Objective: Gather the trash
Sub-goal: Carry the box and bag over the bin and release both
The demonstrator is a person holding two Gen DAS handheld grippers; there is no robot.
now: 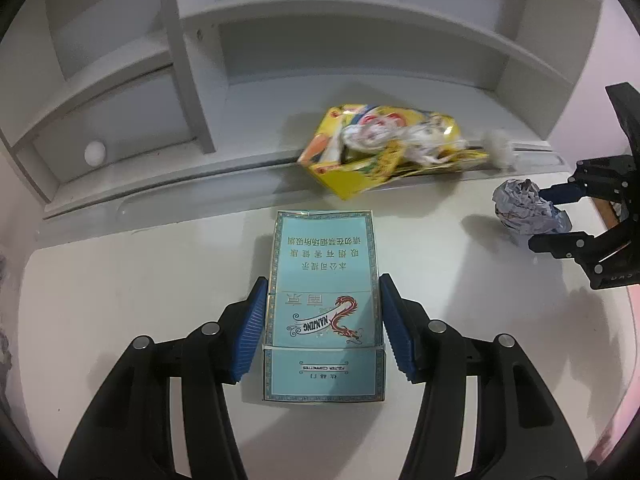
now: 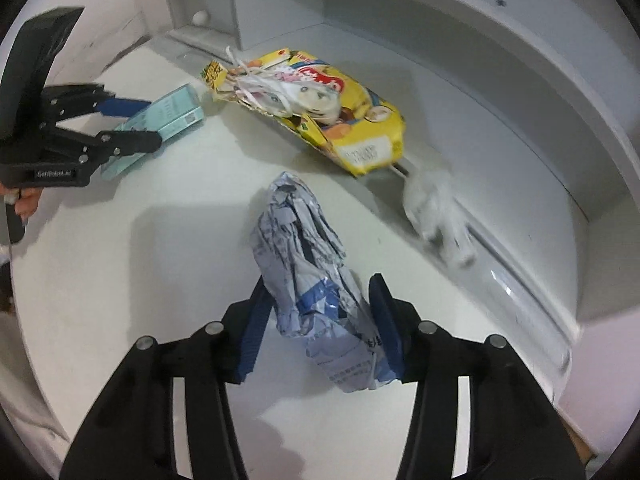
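Lying flat on the white table [image 1: 120, 280], cigarette box [image 1: 324, 300], clamped at both sides by the left gripper [image 1: 322, 320]. Squeezing crumpled paper wrapper [image 2: 316, 280] between blue pads, right gripper [image 2: 316, 316], low over the table. Resting behind, against the shelf unit [image 1: 192, 80]: yellow snack bag [image 1: 384, 144] and white tissue wad [image 2: 440, 212].

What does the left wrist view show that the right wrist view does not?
Only the left wrist view shows the printed dragon face of the light blue cigarette box clamped in the left gripper. Only the right wrist view shows the person's fingers and the full length of the crumpled blue-white paper wrapper. Both show the yellow snack bag, white tissue wad and small white ball.
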